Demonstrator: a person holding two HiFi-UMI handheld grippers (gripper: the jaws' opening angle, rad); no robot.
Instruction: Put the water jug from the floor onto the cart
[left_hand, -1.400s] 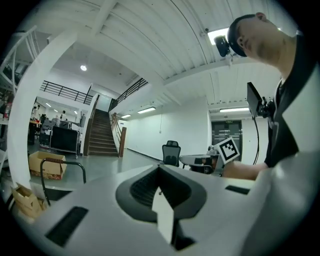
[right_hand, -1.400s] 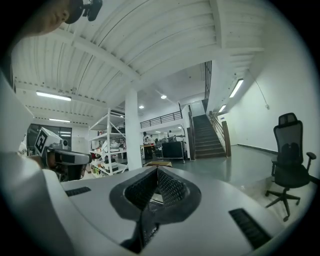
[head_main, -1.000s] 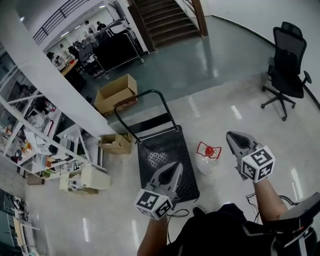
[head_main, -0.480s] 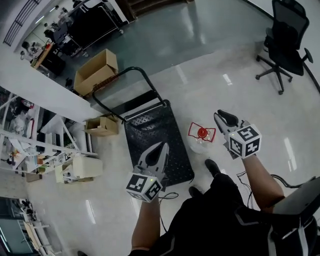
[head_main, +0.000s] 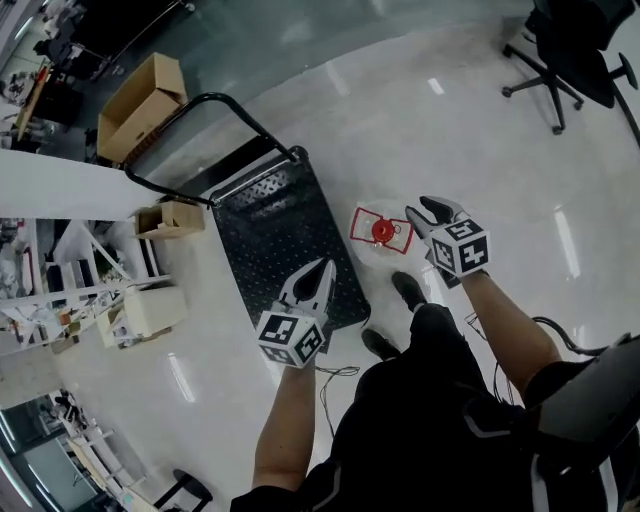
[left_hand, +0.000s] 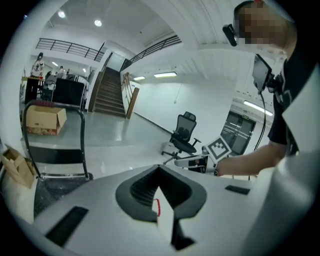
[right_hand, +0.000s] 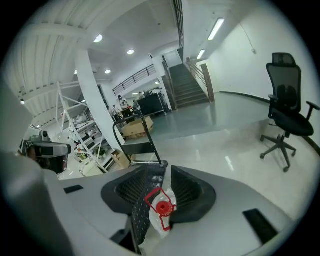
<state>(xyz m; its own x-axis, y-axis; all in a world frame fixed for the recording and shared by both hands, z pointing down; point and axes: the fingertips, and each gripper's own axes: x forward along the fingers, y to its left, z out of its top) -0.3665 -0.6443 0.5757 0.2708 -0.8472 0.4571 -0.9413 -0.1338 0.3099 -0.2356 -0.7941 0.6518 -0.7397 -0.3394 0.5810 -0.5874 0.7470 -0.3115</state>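
While water jug (head_main: 381, 231) stands beside cart (head_main: 270, 250) | right claw (head_main: 428, 211) nearer it, parted

The floor (head_main: 480, 120) under you is polished and glossy, mirroring the ceiling lights. The cart (head_main: 275, 250) has a matt black, rough studded deck and a smooth black tubular handle (head_main: 200, 102). The water jug (head_main: 368, 245) is clear plastic with a red plastic cap (head_main: 382, 231). The cardboard box (head_main: 140, 105) is dull brown.

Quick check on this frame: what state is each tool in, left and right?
Left tool: closed, holding nothing.
Right tool: open, with the water jug in view between its jaws but not gripped.
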